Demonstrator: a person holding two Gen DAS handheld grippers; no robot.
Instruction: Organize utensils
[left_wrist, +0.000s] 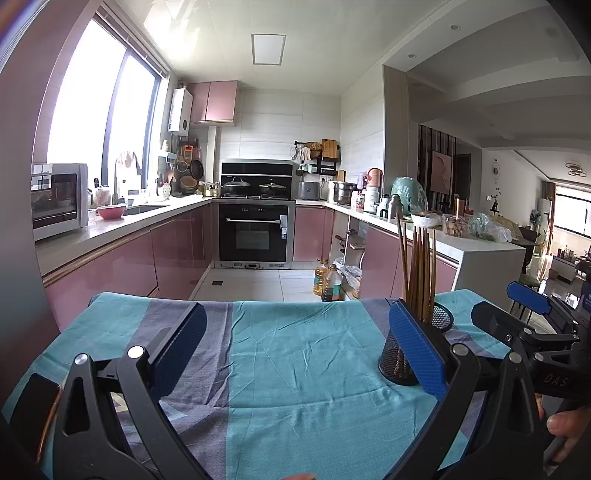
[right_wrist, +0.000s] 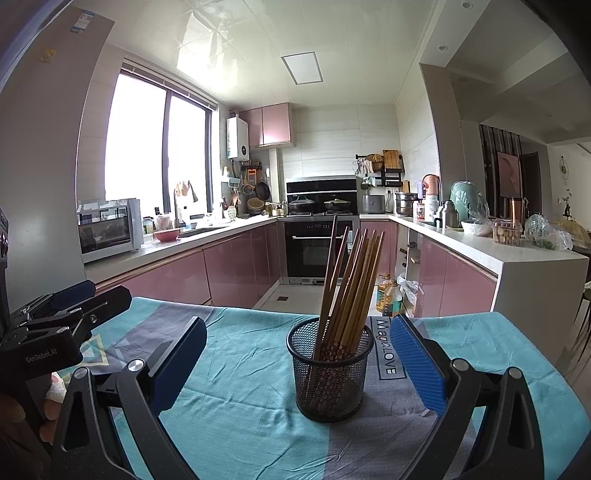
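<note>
All chopsticks (right_wrist: 347, 284) look already binned in the mesh holder (right_wrist: 330, 373), mid-tablecloth (right_wrist: 240, 398) toward the far edge. Your left gripper (left_wrist: 295, 354) and right gripper (right_wrist: 299, 369) are both spread, empty. Likely done; otherwise scan for strays.

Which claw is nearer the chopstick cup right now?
Right. The right claw is open with the cup centered just ahead between its fingers; the left claw, also open, sits off to the cup's left.

Table under teal-and-grey cloth (right_wrist: 258, 398) (creased), mesh cup (right_wrist: 330, 373) upright holding chopsticks (right_wrist: 347, 291)
</note>
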